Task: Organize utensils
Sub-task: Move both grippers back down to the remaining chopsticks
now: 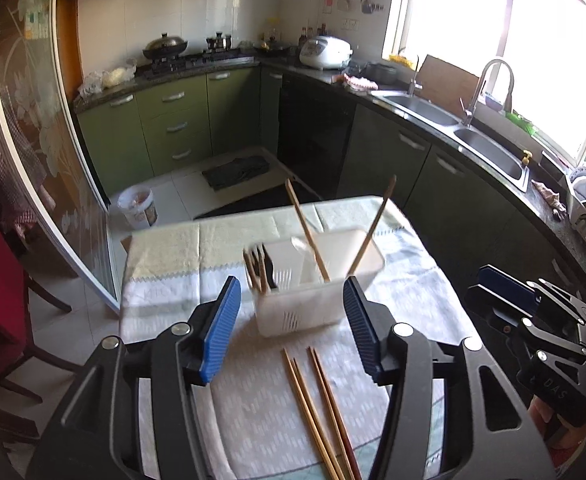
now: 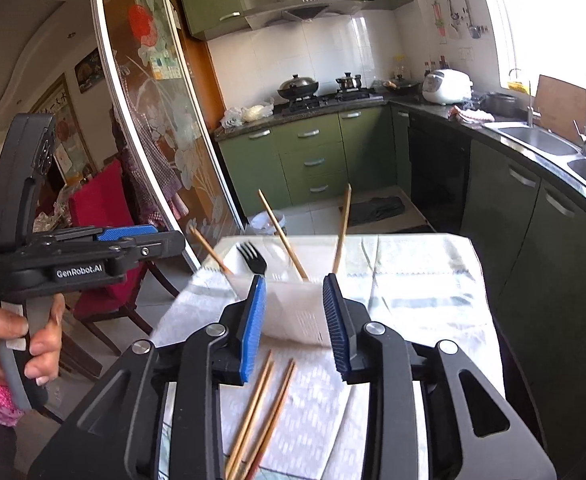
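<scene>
Left gripper (image 1: 291,322) gapes over chopsticks (image 1: 317,408) lying lengthwise toward it.

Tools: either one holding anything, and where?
Nothing held. Left tool and right tool are both open and empty; the chopsticks lie loose on the table.

Strong daylight pours in from the large kitchen window (image 1: 505,32) at the right, blown out to plain white in both views; glare spreads across the glossy white wall tiles (image 2: 293,56); the pale patterned tablecloth (image 1: 181,256) is brightly lit, with soft shadows under the white slotted plastic utensil basket (image 1: 313,280), which looks slightly motion-blurred; the dark green lower cabinets (image 1: 433,168) fall into shade; fisheye bending curves the glass sliding door's frame (image 2: 109,100), and the corners vignette to black.
</scene>
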A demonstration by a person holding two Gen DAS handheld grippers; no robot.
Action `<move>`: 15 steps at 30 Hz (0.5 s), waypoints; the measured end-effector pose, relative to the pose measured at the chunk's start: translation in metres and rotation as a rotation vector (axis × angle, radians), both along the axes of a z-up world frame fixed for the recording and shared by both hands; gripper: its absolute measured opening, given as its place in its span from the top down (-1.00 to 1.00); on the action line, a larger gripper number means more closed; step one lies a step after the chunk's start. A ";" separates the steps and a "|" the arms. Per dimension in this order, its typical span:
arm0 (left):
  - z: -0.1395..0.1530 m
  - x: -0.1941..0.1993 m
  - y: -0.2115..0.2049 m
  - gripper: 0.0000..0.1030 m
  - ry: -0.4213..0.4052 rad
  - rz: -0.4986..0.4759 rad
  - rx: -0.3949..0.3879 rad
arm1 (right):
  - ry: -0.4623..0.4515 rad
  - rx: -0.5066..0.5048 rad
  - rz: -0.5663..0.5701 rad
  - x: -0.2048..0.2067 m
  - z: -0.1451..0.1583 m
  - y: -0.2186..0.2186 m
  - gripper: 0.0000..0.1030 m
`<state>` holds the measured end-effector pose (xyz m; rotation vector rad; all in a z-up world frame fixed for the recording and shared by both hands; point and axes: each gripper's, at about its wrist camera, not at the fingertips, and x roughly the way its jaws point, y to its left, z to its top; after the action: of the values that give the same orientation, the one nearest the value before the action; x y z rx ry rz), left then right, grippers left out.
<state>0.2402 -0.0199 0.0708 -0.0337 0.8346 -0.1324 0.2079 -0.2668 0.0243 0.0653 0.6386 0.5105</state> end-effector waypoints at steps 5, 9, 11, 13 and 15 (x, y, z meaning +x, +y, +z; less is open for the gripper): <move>-0.090 -0.005 -0.004 0.01 0.251 -0.017 -0.016 | 0.138 0.005 -0.032 -0.026 -0.074 -0.025 0.35; -0.148 0.006 -0.008 0.19 0.380 0.010 -0.014 | 0.241 0.058 -0.059 -0.034 -0.118 -0.048 0.35; -0.168 0.013 -0.009 0.31 0.415 0.031 -0.015 | 0.265 0.081 -0.071 -0.037 -0.130 -0.058 0.35; -0.182 0.019 -0.010 0.39 0.438 0.049 -0.003 | 0.279 0.101 -0.079 -0.039 -0.136 -0.069 0.35; -0.190 0.023 -0.010 0.39 0.449 0.063 0.008 | 0.283 0.116 -0.093 -0.040 -0.138 -0.079 0.34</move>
<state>0.2636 -0.0303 -0.1191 -0.0840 1.2812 -0.0616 0.1682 -0.3460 -0.1137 0.2796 0.8779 0.4516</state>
